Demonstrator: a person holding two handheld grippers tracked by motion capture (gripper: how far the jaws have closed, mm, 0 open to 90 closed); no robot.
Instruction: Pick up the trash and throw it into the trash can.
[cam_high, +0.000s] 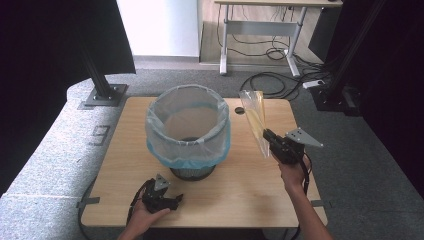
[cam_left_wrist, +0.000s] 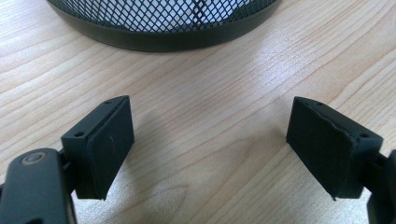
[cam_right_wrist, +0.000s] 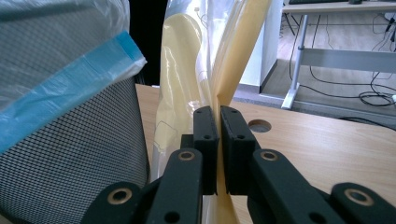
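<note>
High view: bin (cam_high: 192, 145) mid-table (cam_high: 240, 195), clear liner (cam_high: 187, 117) w/ blue band folded over rim; bin base partly hidden by liner overhang.
Hidden/cut off: bin's inside bottom hard to make out thru liner; left gripper view cuts bin to its lower mesh edge (cam_left_wrist: 163, 23); right gripper view cuts bag top & bottom.
Bag (cam_high: 254, 122): clear/yellowish, contents can't tell; held upright off table, just right of bin, apart from it.
Right gripper (cam_high: 272, 140): jaws together, clamped on bag's lower part (cam_right_wrist: 233, 70); bin mesh close at left in its view.
Left gripper (cam_high: 172, 200): low near front edge, in front of bin; jaws wide apart, bare wood between.
Around: hole in table (cam_high: 239, 110) behind bag; desk (cam_high: 272, 25), cables (cam_high: 280, 80) on floor beyond.
</note>
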